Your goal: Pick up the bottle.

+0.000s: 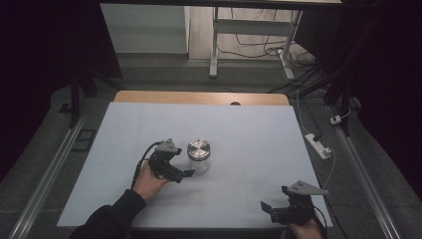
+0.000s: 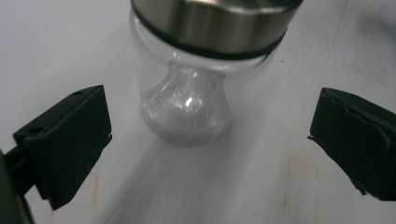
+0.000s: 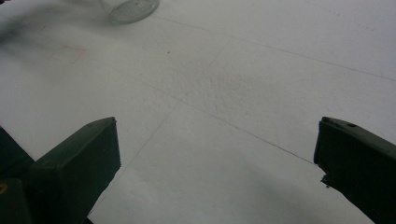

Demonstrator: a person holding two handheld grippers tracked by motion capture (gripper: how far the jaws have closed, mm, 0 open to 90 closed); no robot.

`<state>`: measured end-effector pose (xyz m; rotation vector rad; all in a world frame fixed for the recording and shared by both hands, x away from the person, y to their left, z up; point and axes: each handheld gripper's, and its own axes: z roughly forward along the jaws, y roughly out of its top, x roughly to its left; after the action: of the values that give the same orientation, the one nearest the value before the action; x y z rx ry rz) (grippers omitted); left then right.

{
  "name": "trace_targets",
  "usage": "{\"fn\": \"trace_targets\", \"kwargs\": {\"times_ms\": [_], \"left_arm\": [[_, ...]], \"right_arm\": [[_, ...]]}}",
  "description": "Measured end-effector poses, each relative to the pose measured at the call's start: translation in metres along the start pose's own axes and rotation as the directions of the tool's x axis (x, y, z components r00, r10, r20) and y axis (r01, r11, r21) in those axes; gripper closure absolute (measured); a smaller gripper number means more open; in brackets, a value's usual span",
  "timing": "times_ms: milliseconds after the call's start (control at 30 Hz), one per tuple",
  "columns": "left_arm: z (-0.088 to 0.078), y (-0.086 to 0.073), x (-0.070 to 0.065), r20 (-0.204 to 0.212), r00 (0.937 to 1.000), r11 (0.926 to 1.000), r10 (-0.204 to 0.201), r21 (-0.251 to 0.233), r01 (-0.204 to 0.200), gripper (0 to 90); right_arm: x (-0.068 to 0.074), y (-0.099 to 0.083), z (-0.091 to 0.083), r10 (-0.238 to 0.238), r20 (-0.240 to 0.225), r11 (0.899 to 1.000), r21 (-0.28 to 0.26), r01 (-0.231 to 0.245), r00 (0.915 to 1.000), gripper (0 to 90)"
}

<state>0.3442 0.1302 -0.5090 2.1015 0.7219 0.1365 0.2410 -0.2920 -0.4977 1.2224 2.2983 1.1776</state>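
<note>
Glass jar: clear glass jar (image 1: 198, 158) with a brushed steel lid (image 1: 198, 149), standing upright on the bench, slightly toward 9 o'clock of the bench's centre.
Jar detail: in the left gripper view the jar (image 2: 187, 109) shows a black seal ring under the lid (image 2: 212, 23); the contents cannot be told.
Bench: white sheet (image 1: 259, 149) over a wooden top, whose bare wood edge (image 1: 199, 97) shows at 12 o'clock.
Left tongs: left tongs (image 1: 180, 172) lie just beside the jar at its 8 o'clock, held in the person's left hand (image 1: 149, 181), dark sleeve (image 1: 112, 219) behind it.
Left tongs state: released; in the left gripper view the left tongs (image 2: 208, 140) stand spread wide, with the jar ahead between the lines of the jaws, touching neither.
Right tongs: right tongs (image 1: 273, 209) sit near the bench's edge at 5 o'clock, well apart from the jar.
Right tongs state: released; in the right gripper view the right tongs (image 3: 217, 154) are spread wide over bare white sheet, grasping nothing.
Right gripper view, far field: the base of the jar (image 3: 130, 10) appears at 11 o'clock, far off.
Surroundings: a white power strip (image 1: 318, 145) lies on the floor at 3 o'clock of the bench; cables (image 1: 259, 50) trail on the floor beyond 12 o'clock.
</note>
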Motion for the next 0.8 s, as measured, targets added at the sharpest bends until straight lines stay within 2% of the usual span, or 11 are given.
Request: {"fn": "trace_targets", "kwargs": {"times_ms": [300,500,600,700,800], "left_arm": [[0.031,0.009,0.006,0.016,0.9998,0.9999,0.012,0.011,-0.012,0.0],[0.048,0.011,0.009,-0.001,0.9988,0.9983,0.048,0.034,-0.048,0.1],[0.052,0.011,0.010,-0.005,0.9981,0.9978,0.062,0.023,-0.062,2.6],[0.052,0.011,0.010,0.011,0.9979,0.9979,0.063,0.009,-0.064,7.3],[0.051,0.011,0.010,-0.007,0.9966,0.9965,0.082,0.019,-0.081,12.9]], "right_arm": [[0.000,0.000,0.000,-0.003,-0.004,1.000,0.001,0.003,1.0000,0.2],[0.000,0.000,0.000,-0.006,-0.004,1.000,0.003,0.006,1.0000,0.2],[0.000,0.000,0.000,-0.006,-0.005,1.000,0.003,0.006,1.0000,0.2],[0.000,0.000,0.000,-0.007,-0.006,1.000,0.004,0.007,1.0000,0.2],[0.000,0.000,0.000,-0.008,-0.006,1.000,0.005,0.008,0.9999,0.2]]}}
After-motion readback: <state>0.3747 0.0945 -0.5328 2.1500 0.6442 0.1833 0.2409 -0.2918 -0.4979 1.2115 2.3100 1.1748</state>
